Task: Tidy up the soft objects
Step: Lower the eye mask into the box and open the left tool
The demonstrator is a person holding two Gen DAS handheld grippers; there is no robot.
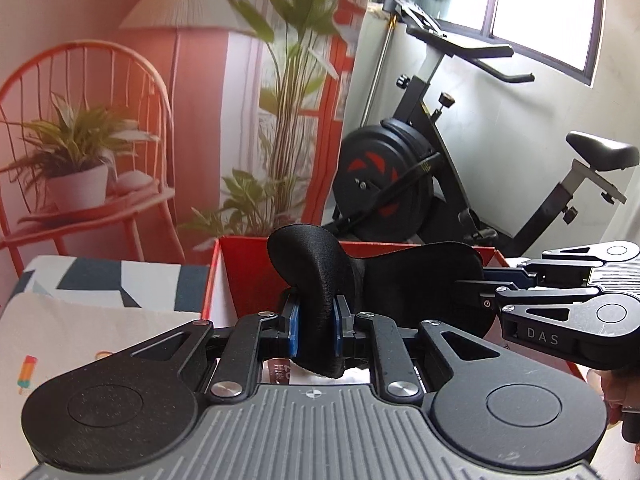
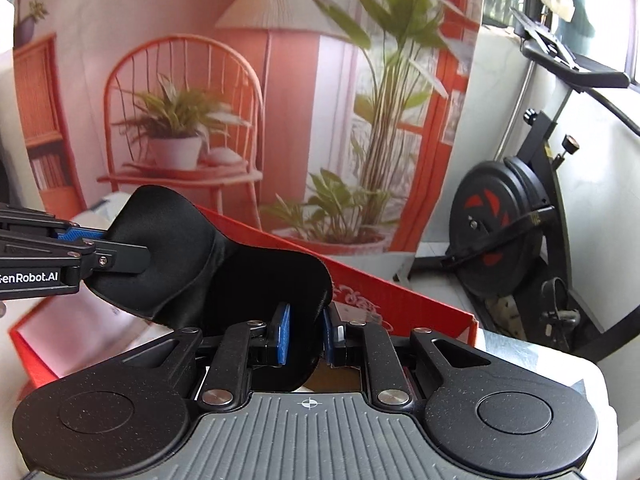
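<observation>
A black satin eye mask (image 1: 420, 276) hangs stretched between both grippers above an open red box (image 1: 244, 276). My left gripper (image 1: 316, 320) is shut on the mask's left lobe, which bulges up between its blue pads. In the right wrist view my right gripper (image 2: 306, 332) is shut on the other lobe of the eye mask (image 2: 256, 276). The left gripper (image 2: 116, 256) reaches in from the left edge there, clamped on the far lobe. The right gripper (image 1: 486, 292) enters the left wrist view from the right. The red box (image 2: 404, 296) lies under the mask.
A patterned cloth (image 1: 100, 280) covers the surface left of the box. Behind stands a printed backdrop (image 1: 160, 120) with a chair, a lamp and plants. An exercise bike (image 1: 420, 176) stands at the back right by a window. A person's hand (image 1: 616, 396) shows at the right edge.
</observation>
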